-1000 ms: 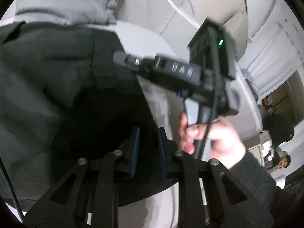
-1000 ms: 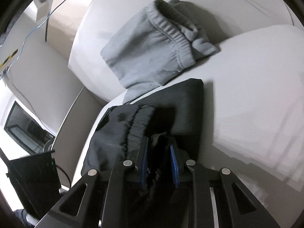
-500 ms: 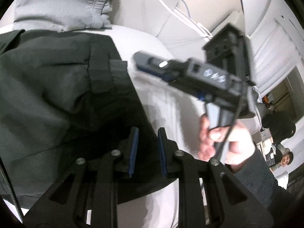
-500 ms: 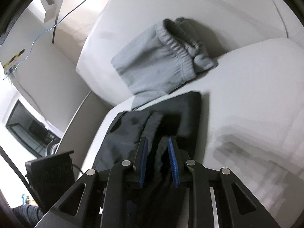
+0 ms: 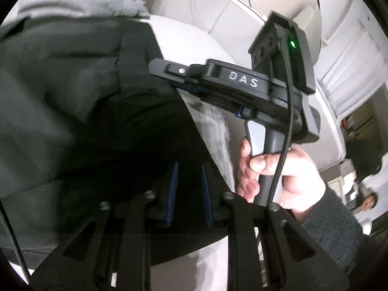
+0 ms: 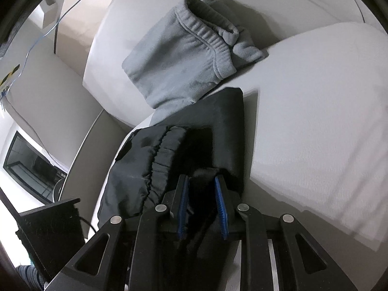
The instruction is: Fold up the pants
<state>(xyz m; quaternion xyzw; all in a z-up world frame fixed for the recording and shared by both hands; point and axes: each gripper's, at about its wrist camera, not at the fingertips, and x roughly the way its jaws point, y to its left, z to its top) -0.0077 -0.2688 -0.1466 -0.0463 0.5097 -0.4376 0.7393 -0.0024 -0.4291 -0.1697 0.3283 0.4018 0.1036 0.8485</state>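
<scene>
The black, thin, shiny pants (image 6: 155, 165) with a stretchy waistband lie on a white padded cushion (image 6: 315, 111), partly folded, with one flat part on top reaching toward the back. The right gripper (image 6: 202, 194) has its two blue pads (image 6: 222, 203) squeezed on a bunch of the black cloth, so it is holding the pants at the near edge. The left gripper (image 5: 188, 191) also sits over the black pants (image 5: 72, 97), and its blue pads (image 5: 172, 189) are close together with dark cloth between them, but it is too dark there to tell if they really pinch it. In the left camera view, the right gripper (image 5: 167, 72) reaches in from the side, and a hand (image 5: 278, 177) in a dark sleeve (image 5: 339, 237) holds its grey handle. A pair of soft grey fleece pants (image 6: 184, 55) is bunched up just behind the black ones, touching their far edge and leaning on the back cushion.
</scene>
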